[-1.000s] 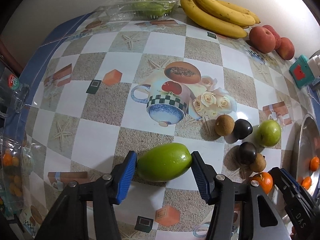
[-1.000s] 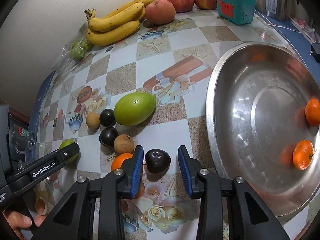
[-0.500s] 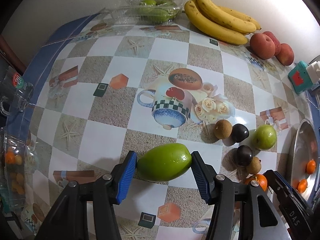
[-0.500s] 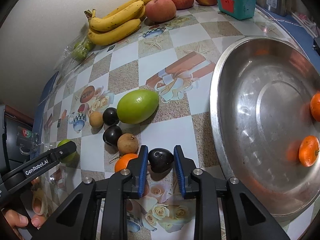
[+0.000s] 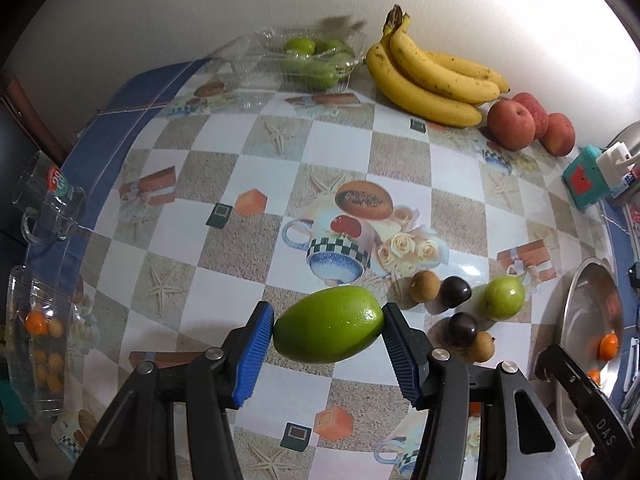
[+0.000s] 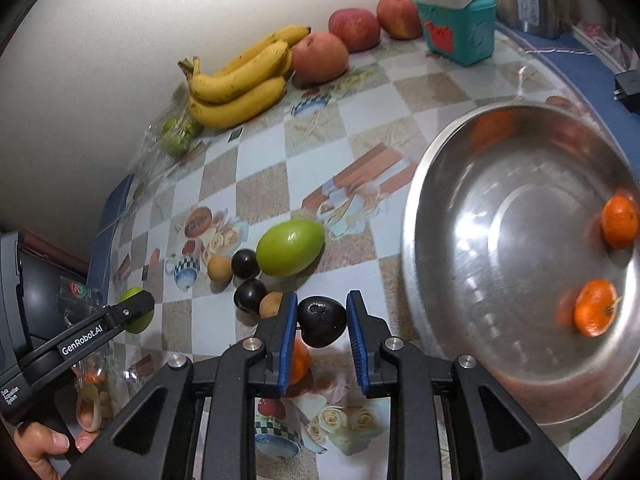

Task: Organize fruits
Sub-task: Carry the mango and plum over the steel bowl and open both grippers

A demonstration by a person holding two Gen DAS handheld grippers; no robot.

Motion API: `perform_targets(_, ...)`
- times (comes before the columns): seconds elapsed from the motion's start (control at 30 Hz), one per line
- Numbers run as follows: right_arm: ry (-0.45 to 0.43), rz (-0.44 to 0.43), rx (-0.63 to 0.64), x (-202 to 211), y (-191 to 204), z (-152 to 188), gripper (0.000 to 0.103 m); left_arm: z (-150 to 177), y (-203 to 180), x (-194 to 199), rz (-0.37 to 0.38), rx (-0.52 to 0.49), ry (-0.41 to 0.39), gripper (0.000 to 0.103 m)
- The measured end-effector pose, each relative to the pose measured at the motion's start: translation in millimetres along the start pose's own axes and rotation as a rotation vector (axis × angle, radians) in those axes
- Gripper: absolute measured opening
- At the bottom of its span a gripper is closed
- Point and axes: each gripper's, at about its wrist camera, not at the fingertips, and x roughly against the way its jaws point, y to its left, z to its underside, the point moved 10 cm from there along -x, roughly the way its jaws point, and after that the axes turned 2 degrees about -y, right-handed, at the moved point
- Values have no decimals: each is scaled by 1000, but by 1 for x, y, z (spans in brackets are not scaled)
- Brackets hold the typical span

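Right wrist shows my right gripper (image 6: 322, 322) clamped on a dark plum (image 6: 321, 321) beside the steel bowl (image 6: 440, 184), so I judge the next move is carrying it in, while my left gripper (image 5: 328, 332) clasps a green mango (image 5: 329, 329).

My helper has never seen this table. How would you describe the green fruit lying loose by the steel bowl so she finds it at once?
Start at the large round steel bowl and look just beyond its rim to the cluster of small dark and tan round fruits. The oval green fruit lies on the tablecloth at that cluster's bowl side, far bigger than its neighbours and the only green one.
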Motion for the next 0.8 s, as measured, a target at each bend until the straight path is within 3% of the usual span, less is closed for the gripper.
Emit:
perform_targets(0.4, -75, 68, -119, 35, -57, -23, 26, -4, -29, 17, 22, -35, -32, 59)
perform_targets(0.8, -137, 180, -260, 69, -135, -37, 26, 13, -105, 29, 40, -203, -49, 59)
